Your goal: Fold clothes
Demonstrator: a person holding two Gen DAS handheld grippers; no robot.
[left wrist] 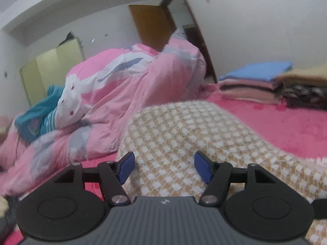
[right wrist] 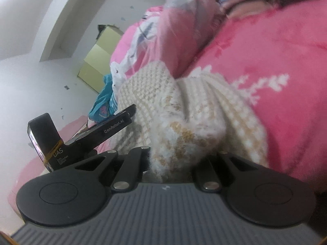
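We have the cream-and-tan checked knit garment (left wrist: 184,134) lying on the pink fleece bed cover (left wrist: 286,126), one bunched part clamped in our right gripper (right wrist: 179,161). Our left gripper (left wrist: 163,167) hovers over it, jaws wide apart, holding nothing. A stack of folded clothes (left wrist: 265,85) sits at the far side, so some folding looks done; this piece remains. The heaped pink quilt (left wrist: 126,85) crowds the left; open cover lies rightward
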